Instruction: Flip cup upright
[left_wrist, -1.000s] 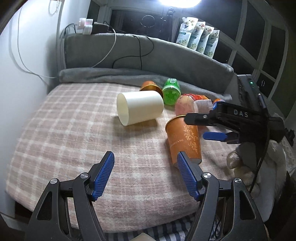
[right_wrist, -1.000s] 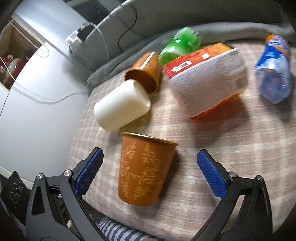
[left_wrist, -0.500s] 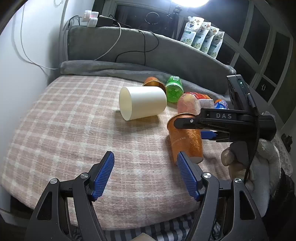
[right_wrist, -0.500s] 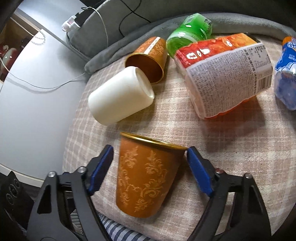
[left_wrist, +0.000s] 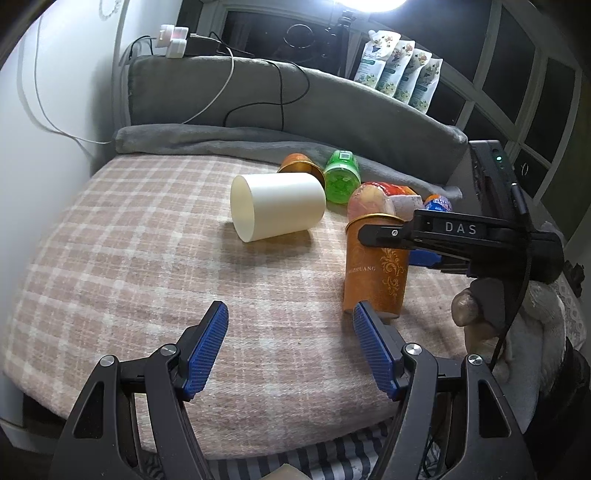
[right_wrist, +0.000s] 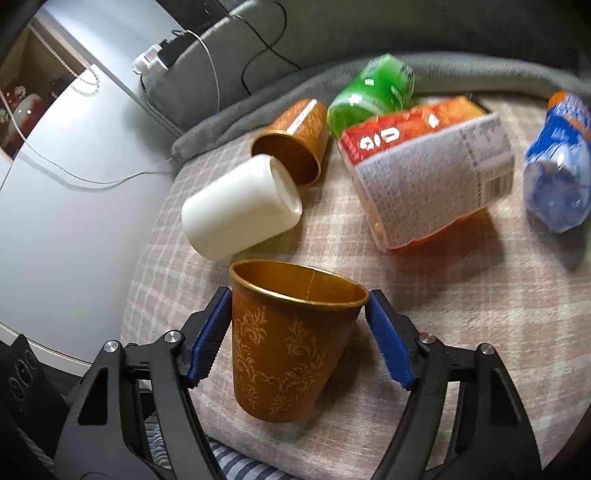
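Note:
An orange cup with gold patterns (right_wrist: 291, 343) stands upright on the plaid blanket, mouth up; it also shows in the left wrist view (left_wrist: 373, 273). My right gripper (right_wrist: 299, 332) is closed around it just below the rim, both blue pads touching its sides. A white cup (left_wrist: 277, 206) lies on its side, also in the right wrist view (right_wrist: 240, 210). A second orange cup (right_wrist: 295, 140) lies on its side behind it. My left gripper (left_wrist: 290, 350) is open and empty above the blanket's near part.
A green bottle (right_wrist: 369, 96), an orange-red packet (right_wrist: 428, 162) and a blue bottle (right_wrist: 557, 162) lie beyond the cups. A grey cushion (left_wrist: 295, 107) with cables runs along the back. The bed edge (left_wrist: 258, 450) is near. A white wall (left_wrist: 40, 92) stands at the left.
My right gripper's jaws have closed from wide open onto the upright orange cup. My left gripper has stayed open, with the view shifting slightly.

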